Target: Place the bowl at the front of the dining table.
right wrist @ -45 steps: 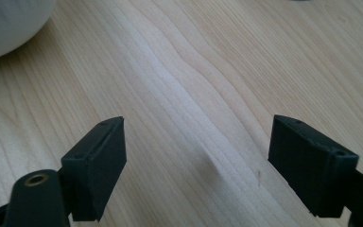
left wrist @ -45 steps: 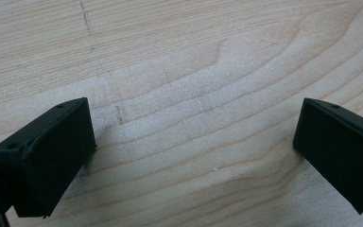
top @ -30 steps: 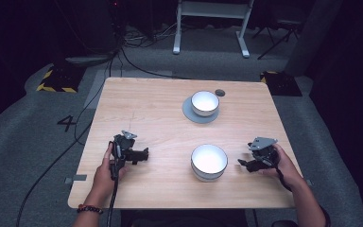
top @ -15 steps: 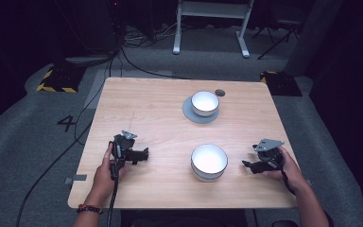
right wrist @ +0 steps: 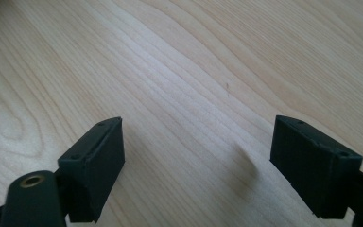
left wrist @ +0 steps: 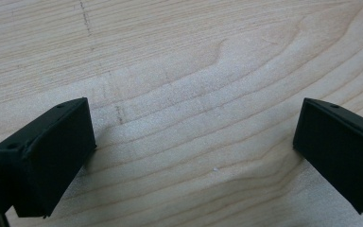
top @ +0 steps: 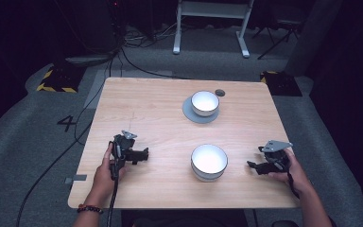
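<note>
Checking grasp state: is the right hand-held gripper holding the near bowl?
No. The right hand-held gripper sits apart from the near bowl, jaws wide open over bare table.

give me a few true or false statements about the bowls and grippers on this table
1. Both grippers are open with nothing between the jaws. True: the left gripper and right gripper show only bare wood between their jaws.
2. The near bowl sits on a grey plate. False: it rests straight on the table; the far bowl is the one on the grey plate.
3. The right gripper is touching the near bowl. False: it lies apart from it, to its right.
4. The near bowl lies between the two grippers. True.
5. The two bowls are stacked. False: they stand apart, one farther back.
</note>
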Demonstrator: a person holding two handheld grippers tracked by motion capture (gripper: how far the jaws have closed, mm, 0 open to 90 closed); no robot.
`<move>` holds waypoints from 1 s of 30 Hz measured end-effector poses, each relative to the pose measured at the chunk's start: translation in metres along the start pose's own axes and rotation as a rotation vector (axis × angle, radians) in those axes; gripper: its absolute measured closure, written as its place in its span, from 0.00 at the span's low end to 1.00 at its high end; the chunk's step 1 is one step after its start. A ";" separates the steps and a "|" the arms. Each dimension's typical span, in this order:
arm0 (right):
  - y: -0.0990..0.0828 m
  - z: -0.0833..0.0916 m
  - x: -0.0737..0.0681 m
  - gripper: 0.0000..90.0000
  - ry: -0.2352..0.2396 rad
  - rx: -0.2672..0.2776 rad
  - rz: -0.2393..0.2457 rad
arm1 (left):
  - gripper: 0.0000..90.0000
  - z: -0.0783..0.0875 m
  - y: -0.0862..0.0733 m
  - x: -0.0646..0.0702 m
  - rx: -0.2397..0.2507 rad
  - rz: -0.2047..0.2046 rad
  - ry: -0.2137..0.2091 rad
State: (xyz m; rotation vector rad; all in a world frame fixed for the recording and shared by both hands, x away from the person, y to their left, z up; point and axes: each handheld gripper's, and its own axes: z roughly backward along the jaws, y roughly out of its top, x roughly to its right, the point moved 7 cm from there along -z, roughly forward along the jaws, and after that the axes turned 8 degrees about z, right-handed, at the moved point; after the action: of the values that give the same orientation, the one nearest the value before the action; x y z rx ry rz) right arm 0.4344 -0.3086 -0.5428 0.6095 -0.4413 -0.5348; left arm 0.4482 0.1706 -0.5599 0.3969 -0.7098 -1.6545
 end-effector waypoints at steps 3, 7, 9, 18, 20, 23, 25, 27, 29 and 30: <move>-0.004 0.000 0.003 0.20 -0.006 0.009 -0.013 | 0.00 0.000 0.000 0.000 0.001 0.000 0.001; -0.010 0.002 0.005 0.19 0.002 0.026 -0.048 | 0.00 0.000 0.000 0.000 0.001 -0.002 0.002; -0.013 0.002 0.007 0.19 0.009 0.041 -0.070 | 0.00 0.000 0.000 0.000 0.002 -0.002 0.004; -0.024 0.003 0.015 0.17 0.020 0.092 -0.139 | 0.00 0.000 0.000 0.000 0.003 -0.002 0.003; -0.024 0.003 0.015 0.17 0.021 0.092 -0.135 | 0.00 0.000 0.000 -0.001 0.002 -0.004 0.004; -0.024 0.003 0.015 0.16 0.020 0.092 -0.141 | 0.00 0.000 0.000 -0.001 0.001 -0.005 0.004; -0.024 0.003 0.015 0.16 0.021 0.092 -0.141 | 0.00 0.000 0.000 -0.001 0.002 -0.003 0.004; -0.024 0.002 0.015 0.16 0.020 0.092 -0.140 | 0.00 0.000 0.000 -0.001 0.002 -0.003 0.003; -0.024 0.003 0.015 0.17 0.019 0.092 -0.139 | 0.00 0.000 0.000 0.000 0.003 -0.002 0.003; -0.024 0.002 0.015 0.17 0.019 0.094 -0.137 | 0.00 0.000 0.000 0.000 0.003 -0.002 0.003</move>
State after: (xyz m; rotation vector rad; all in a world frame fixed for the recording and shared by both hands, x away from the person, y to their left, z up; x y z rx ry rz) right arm 0.4371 -0.3350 -0.5525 0.7379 -0.4102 -0.6409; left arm 0.4485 0.1710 -0.5597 0.4021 -0.7098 -1.6541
